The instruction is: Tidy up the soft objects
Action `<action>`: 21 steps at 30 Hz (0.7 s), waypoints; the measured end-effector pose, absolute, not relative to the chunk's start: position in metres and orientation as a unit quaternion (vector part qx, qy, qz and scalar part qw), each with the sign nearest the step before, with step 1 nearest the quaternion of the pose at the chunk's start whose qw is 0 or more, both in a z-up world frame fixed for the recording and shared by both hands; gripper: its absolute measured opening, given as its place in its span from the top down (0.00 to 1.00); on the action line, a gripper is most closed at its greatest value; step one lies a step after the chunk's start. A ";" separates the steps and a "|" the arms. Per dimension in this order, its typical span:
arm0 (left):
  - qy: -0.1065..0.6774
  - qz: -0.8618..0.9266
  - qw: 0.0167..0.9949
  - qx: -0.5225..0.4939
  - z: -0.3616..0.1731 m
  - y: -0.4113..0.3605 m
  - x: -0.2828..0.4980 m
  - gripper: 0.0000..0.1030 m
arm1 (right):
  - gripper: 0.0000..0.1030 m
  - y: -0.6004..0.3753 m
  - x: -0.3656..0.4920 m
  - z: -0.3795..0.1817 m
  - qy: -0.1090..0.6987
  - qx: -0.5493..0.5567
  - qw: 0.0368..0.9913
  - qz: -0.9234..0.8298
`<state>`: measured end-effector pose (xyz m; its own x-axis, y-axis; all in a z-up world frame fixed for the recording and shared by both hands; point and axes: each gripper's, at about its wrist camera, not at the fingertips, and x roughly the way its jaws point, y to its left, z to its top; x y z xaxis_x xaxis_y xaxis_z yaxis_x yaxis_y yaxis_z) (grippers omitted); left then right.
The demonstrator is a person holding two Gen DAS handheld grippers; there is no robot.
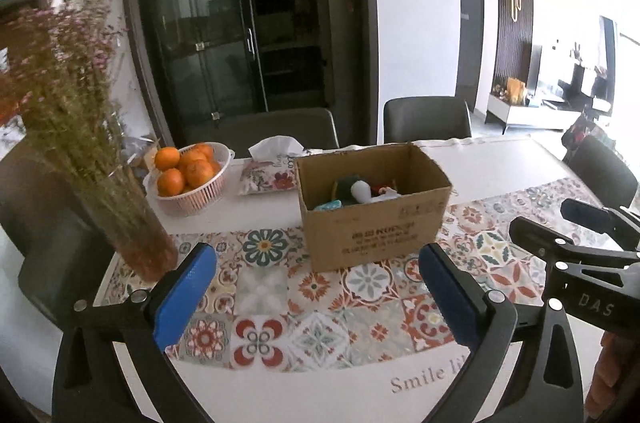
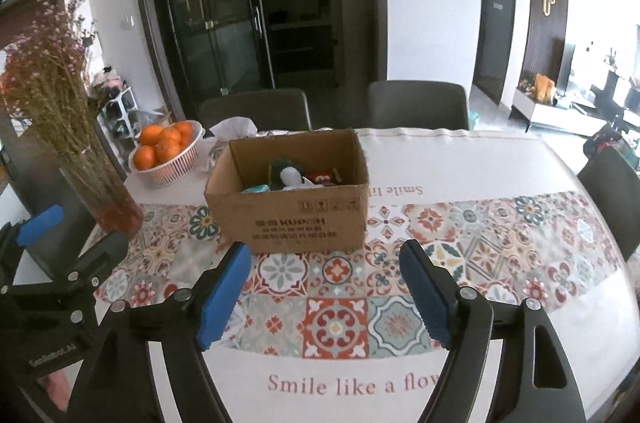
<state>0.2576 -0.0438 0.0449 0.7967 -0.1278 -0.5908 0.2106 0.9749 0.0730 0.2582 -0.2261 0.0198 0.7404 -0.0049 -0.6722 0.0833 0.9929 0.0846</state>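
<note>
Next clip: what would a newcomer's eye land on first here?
Probably the open cardboard box mid-table, soft items piled inside, on the bright tile-patterned tablecloth. To its left sit a basket of oranges and a tall vase of dried flowers. Both grippers, left and right, hover empty, jaws open.

matte brown cardboard box [image 2: 292, 219] sitting on a smooth printed tablecloth [image 2: 460, 247], pink ribbed plastic basket [image 1: 200, 197] looking glossy, grippers showing ridged blue rubbery pads [image 1: 182, 299] on matte black plastic
</note>
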 end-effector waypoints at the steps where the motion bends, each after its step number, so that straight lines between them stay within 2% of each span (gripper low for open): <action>1: 0.304 -0.088 0.946 0.063 0.047 -0.044 0.251 0.00 | 0.24 -0.226 0.250 0.022 0.355 0.055 0.933 -0.026; 21: 0.263 -0.090 0.959 0.054 0.052 -0.044 0.096 0.00 | 0.18 -0.234 0.084 0.043 0.301 0.034 0.952 -0.041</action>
